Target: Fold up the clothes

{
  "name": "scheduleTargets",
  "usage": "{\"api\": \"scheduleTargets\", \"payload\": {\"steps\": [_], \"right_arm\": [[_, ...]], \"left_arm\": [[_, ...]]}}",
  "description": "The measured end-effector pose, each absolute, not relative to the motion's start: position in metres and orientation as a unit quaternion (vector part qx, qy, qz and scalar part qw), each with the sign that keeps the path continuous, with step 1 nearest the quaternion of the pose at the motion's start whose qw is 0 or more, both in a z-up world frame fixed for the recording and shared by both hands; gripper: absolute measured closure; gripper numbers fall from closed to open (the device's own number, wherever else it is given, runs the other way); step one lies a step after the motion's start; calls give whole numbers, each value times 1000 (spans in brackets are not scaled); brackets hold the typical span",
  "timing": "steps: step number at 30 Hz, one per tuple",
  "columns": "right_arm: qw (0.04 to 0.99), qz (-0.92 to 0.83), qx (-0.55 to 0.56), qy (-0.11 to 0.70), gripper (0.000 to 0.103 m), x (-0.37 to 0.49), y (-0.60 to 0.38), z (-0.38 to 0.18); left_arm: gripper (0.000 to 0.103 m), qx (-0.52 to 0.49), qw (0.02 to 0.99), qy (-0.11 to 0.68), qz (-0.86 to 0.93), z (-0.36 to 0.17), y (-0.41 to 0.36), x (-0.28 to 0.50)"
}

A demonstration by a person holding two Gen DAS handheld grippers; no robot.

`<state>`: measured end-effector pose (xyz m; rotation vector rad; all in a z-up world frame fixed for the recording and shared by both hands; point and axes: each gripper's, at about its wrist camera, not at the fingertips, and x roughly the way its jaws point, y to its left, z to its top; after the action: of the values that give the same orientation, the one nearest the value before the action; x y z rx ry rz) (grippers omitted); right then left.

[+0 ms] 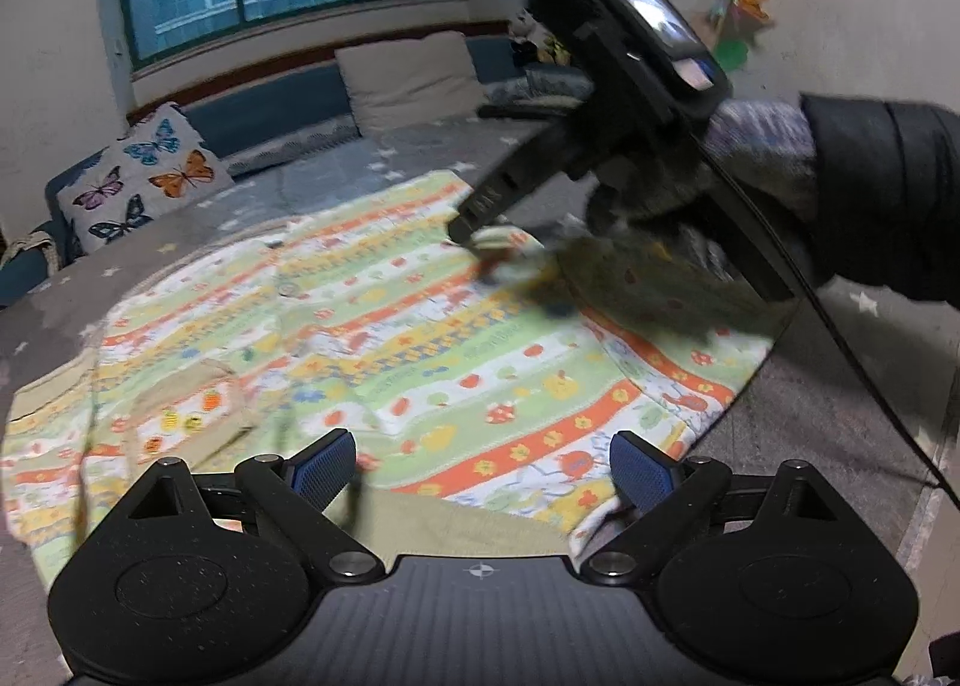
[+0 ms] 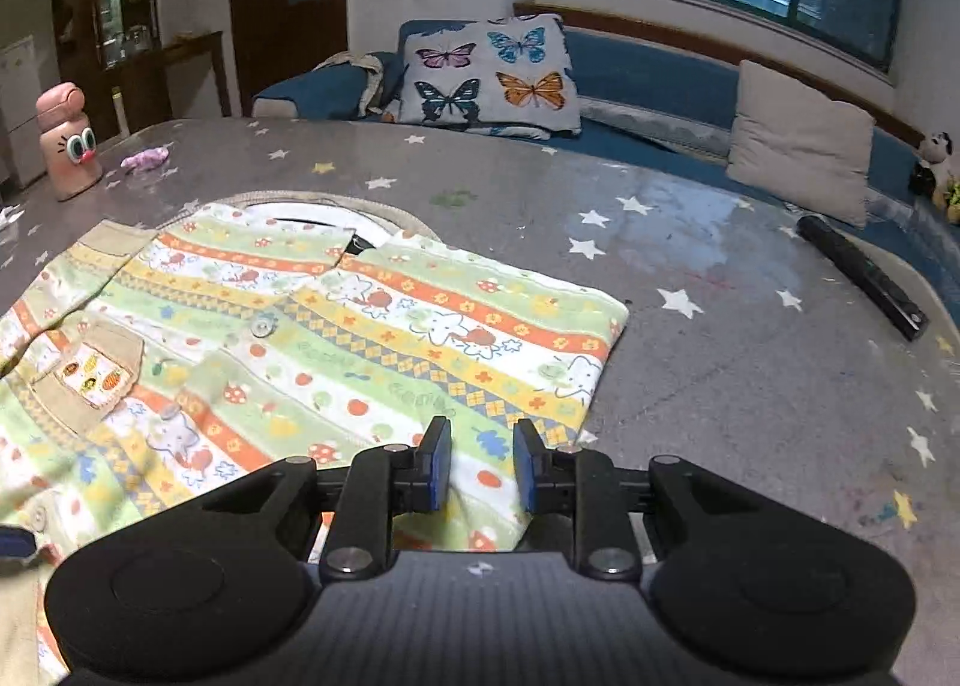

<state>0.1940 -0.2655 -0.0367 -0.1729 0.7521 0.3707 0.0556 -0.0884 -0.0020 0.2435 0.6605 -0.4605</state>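
My left gripper [image 1: 483, 461] is spread wide just above the near hem of the shirt [image 2: 336, 326], which lies flat on the starry table [image 2: 750, 338], collar toward the far edge. My right gripper [image 2: 482, 470] is part open over the shirt's right hem; the blurred left view suggests cloth lifted there, though I cannot confirm a pinch.

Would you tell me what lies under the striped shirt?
The striped shirt lies on the grey star-patterned cover, which shows all round it. Whatever sits directly beneath the fabric is hidden.
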Motion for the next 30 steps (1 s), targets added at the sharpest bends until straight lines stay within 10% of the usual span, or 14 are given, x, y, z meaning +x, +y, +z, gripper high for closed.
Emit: {"api": "scheduleTargets", "payload": {"steps": [3,20,30], "right_arm": [[908,202,-83,358,62,178,-257,-30],[898,270,-100,332,31,109,-203,-48],[903,274,-85,321,15,107,-204,-53]], "left_arm": [[9,106,925,311,-193,8,-68,56],[44,35,940,339,19,22,56,160],[48,-18,931,364,40,3,76,228]]}}
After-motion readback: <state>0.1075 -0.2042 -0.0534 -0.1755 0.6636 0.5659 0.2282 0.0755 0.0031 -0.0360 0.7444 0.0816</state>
